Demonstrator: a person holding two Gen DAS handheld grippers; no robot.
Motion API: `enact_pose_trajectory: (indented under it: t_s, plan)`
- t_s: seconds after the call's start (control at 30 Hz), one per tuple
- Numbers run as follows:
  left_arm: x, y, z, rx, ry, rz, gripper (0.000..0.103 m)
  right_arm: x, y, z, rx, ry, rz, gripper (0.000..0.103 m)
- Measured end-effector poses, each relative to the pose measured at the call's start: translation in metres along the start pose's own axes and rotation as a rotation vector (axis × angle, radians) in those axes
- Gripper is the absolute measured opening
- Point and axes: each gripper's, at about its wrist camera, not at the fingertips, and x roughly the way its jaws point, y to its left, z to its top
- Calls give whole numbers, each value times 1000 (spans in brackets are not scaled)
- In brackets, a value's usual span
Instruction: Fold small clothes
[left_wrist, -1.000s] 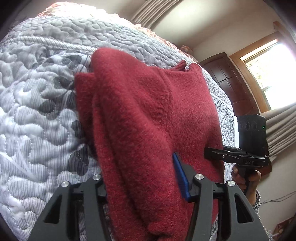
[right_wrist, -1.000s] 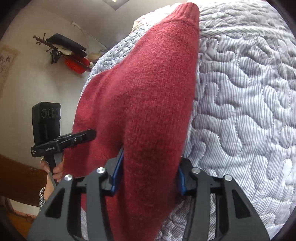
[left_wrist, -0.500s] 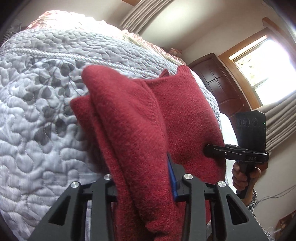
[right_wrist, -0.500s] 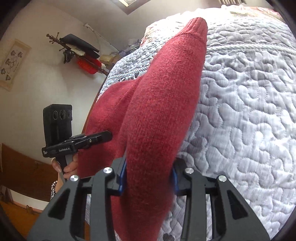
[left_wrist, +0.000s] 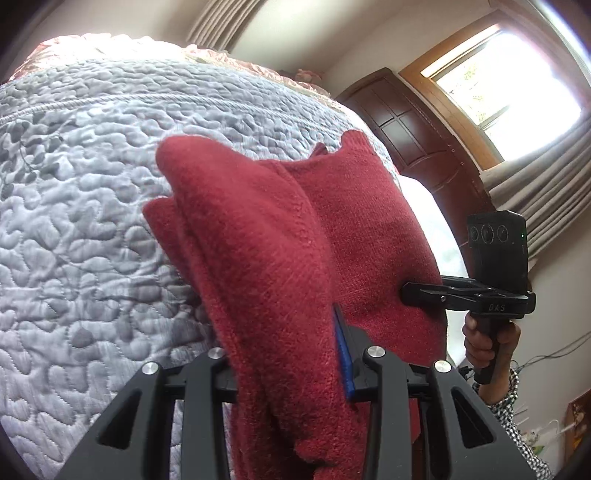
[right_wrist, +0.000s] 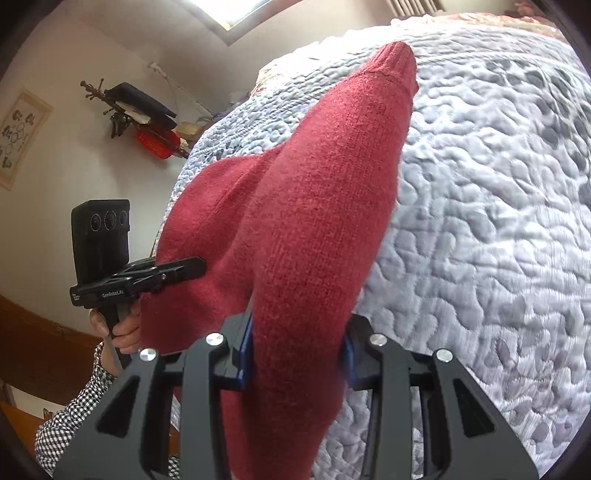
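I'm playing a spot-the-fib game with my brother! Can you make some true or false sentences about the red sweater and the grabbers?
1. Both grabbers pinch the red sweater. True: the left gripper and the right gripper each clamp it.
2. The sweater is blue. False: it is red.
3. A quilted bedspread lies beneath the sweater. True.
4. The sweater is already folded into a neat square. False: it hangs bunched from the grippers.
5. The curtains cover the whole window. False: daylight shows through it.

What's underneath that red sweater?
The red sweater lies over a grey quilted bedspread, which shows all around it. Both the left gripper and the right gripper pinch its near edge. Anything else beneath is covered.
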Motion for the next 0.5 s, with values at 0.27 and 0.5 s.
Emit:
enact_pose_trajectory:
  t_s: [0.27, 0.5]
  plan:
    - [30, -5, -21, 51, -21, 111, 44, 20, -41, -26, 55, -16, 16, 39]
    - [42, 14, -32, -7, -70, 101, 55, 37, -67, -40, 140, -23, 64, 47]
